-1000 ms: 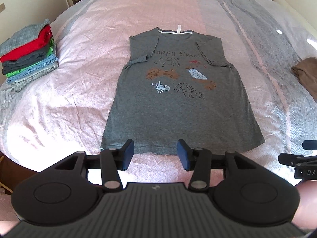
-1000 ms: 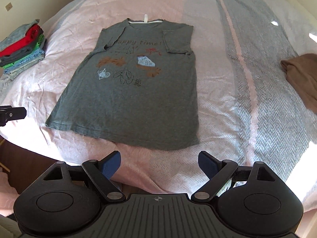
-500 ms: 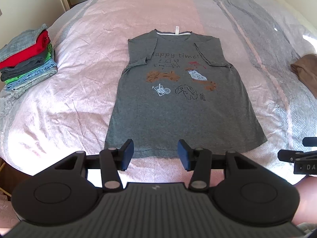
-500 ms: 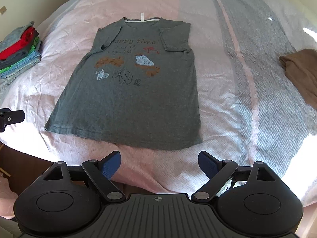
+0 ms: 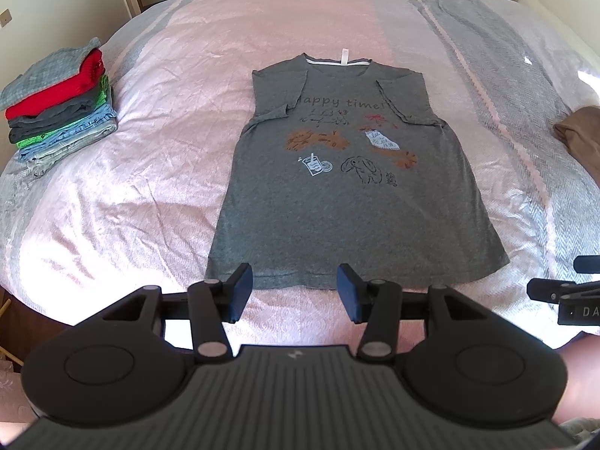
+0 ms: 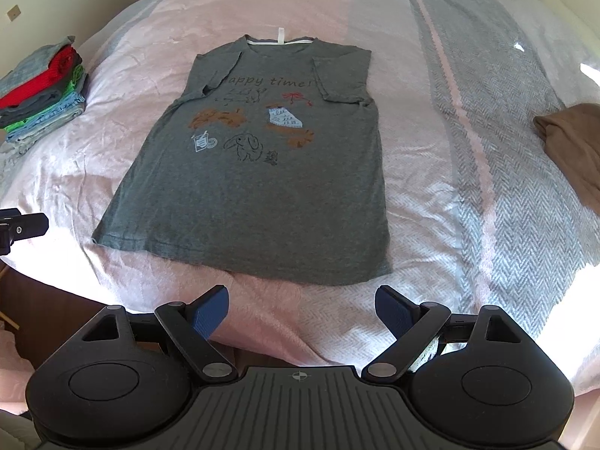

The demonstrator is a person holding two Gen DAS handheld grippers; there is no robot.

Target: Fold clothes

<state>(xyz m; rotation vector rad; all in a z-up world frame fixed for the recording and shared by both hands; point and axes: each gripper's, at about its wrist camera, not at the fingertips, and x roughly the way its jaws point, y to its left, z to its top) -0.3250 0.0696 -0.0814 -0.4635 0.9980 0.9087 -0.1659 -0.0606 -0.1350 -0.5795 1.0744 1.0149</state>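
With both sleeves already turned in over its chest, the shirt (image 5: 352,195) lies flat, print up, in the middle of the frame on the bed (image 5: 157,172), collar at the top. The left gripper (image 5: 294,292) hovers over the hem, fingers apart and empty; the right gripper (image 6: 302,309), spread wider, holds nothing below the hem's right corner. The bottom-to-top fold seems next: each should pinch a hem corner. A folded stack (image 5: 60,101) sits upper left, a brown garment (image 6: 573,146) at right.
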